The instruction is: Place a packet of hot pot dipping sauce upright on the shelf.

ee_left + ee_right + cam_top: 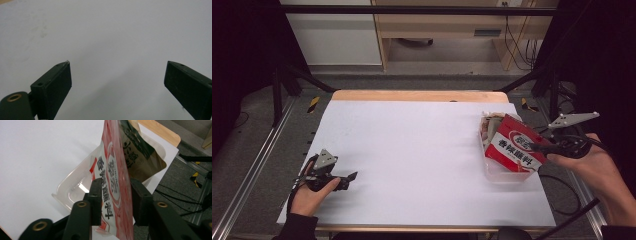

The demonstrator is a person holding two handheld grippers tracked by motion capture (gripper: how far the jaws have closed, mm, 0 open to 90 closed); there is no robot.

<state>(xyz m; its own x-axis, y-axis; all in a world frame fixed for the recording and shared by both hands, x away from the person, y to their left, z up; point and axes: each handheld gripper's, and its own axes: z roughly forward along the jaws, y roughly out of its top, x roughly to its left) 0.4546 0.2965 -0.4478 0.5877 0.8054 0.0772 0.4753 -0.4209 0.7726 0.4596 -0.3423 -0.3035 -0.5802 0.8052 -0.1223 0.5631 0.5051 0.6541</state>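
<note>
Right gripper view shows the right tool [113,200] released around the flat red seasoning packet [113,170], already standing in the clear plastic tray [75,187]; withdrawal remains.

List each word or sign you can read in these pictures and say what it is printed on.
"香辣腌料": large dark characters on the white band of the red packet.
Round logo above that band: too blurred to read.
Script on the brown packet behind it: too blurred to read.
</note>
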